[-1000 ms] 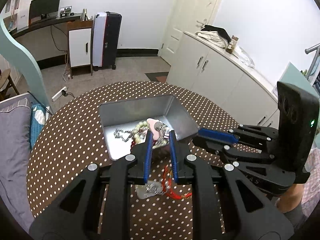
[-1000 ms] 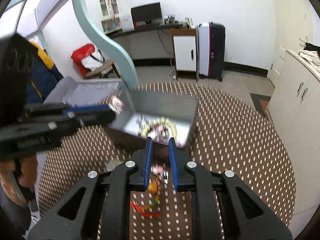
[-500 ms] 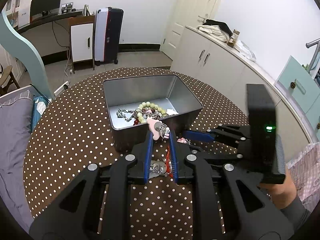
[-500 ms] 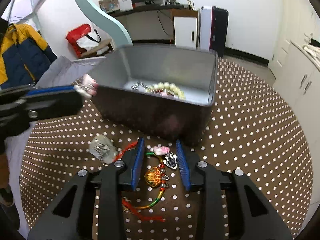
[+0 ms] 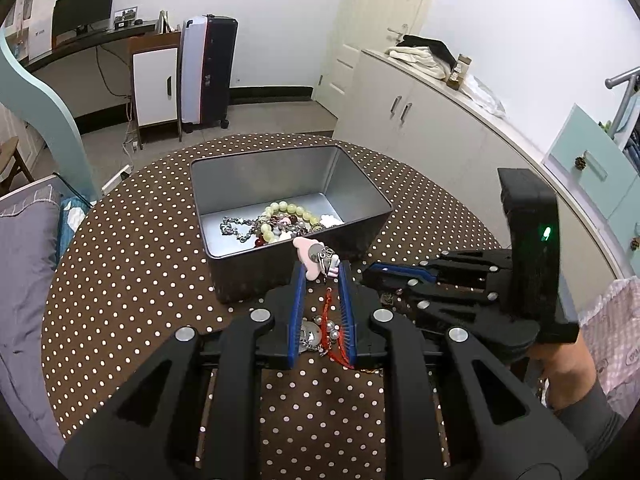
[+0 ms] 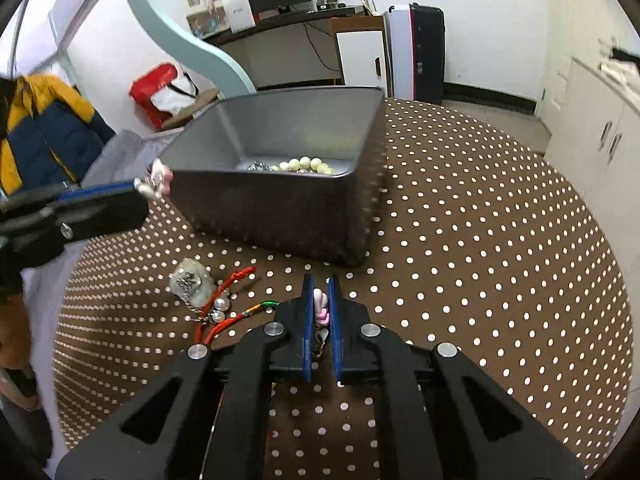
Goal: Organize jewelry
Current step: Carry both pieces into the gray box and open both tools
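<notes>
Brown polka-dot cloth (image 5: 132, 280) is covering a round table, with white cabinets (image 5: 440, 128) standing at about 2 o'clock in the left wrist view and a suitcase (image 5: 208, 68) standing at 11 o'clock by the far wall.

A grey metal tin (image 5: 360, 184) is sitting open at the table's centre. Inside it a pale green bead bracelet (image 5: 288, 210) is lying against a silver chain (image 5: 236, 228) and some dark red beads.

The left gripper (image 5: 320, 270) is holding a pink charm with silver pendants (image 5: 316, 258) at its fingertips, jaws narrowed onto it, just short of the tin's near wall. Below the jaws, on the cloth, a clear glass-like pendant (image 6: 192, 282) is lying with pearl beads (image 6: 220, 306) and a red cord (image 6: 228, 284).

The right gripper (image 6: 319, 292) is sitting low at the cloth, at 5 o'clock of the tin, jaws drawn narrow around a small pink trinket (image 6: 321, 306). Whether that piece is lifted clear of the cloth cannot be told from this angle. A multicoloured braided cord (image 6: 244, 314) is trailing out toward 9 o'clock from that gripper.
</notes>
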A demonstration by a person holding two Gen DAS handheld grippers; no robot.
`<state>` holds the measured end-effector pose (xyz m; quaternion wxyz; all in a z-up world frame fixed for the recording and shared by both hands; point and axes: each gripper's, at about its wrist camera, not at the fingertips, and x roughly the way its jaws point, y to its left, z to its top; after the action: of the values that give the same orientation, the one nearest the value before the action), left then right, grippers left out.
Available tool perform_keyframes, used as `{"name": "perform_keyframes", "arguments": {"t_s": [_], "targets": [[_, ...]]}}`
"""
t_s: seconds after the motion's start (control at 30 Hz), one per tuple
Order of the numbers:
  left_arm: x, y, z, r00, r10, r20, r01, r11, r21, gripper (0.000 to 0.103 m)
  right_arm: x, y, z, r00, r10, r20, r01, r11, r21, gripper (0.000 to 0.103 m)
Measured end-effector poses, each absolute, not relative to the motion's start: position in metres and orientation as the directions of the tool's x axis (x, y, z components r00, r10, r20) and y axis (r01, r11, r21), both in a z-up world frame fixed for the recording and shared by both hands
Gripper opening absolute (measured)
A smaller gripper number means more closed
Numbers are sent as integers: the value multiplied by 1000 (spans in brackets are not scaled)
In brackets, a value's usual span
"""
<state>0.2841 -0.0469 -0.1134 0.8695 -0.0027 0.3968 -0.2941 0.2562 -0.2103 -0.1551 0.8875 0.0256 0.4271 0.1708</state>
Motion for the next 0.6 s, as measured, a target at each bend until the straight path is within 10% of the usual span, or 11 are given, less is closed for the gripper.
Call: {"name": "perform_keyframes", "arguments": {"t_s": [0.6], "targets": [[311, -57, -89, 523, -539, -661, 510, 819, -264, 17, 258, -223, -63, 729, 391, -561, -299, 920, 253, 6]]}}
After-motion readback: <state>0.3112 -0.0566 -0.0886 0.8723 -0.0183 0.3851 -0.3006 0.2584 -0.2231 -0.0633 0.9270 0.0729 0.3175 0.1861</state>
